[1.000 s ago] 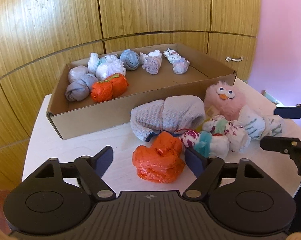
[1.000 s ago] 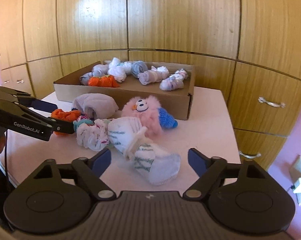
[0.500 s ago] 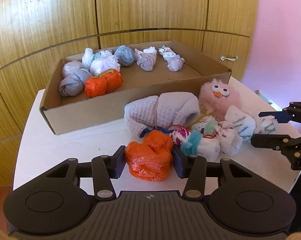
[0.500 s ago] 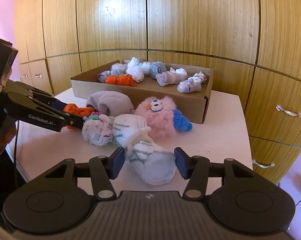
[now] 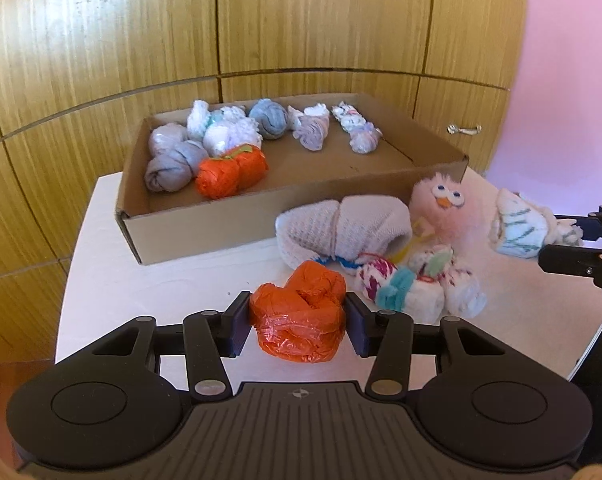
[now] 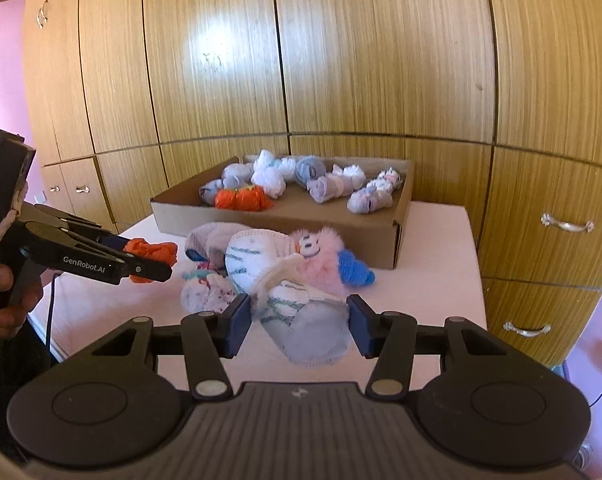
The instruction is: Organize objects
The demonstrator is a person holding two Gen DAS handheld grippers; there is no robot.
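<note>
Orange sock bundle (image 5: 299,320): soft, light, compressible; clamped at mid-girth by left gripper (image 5: 297,326), near tabletop's front edge. Striped white sock bundle (image 6: 307,328) likewise pinched by right gripper (image 6: 299,326).

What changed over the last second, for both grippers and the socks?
Both grippers closed. The left gripper now clamps the orange bundle; the right gripper clamps the striped white sock and has lifted it. The box and its rolled socks stayed put.

Orange bundle (image 5: 299,316) – teal-striped white sock (image 6: 301,320)
</note>
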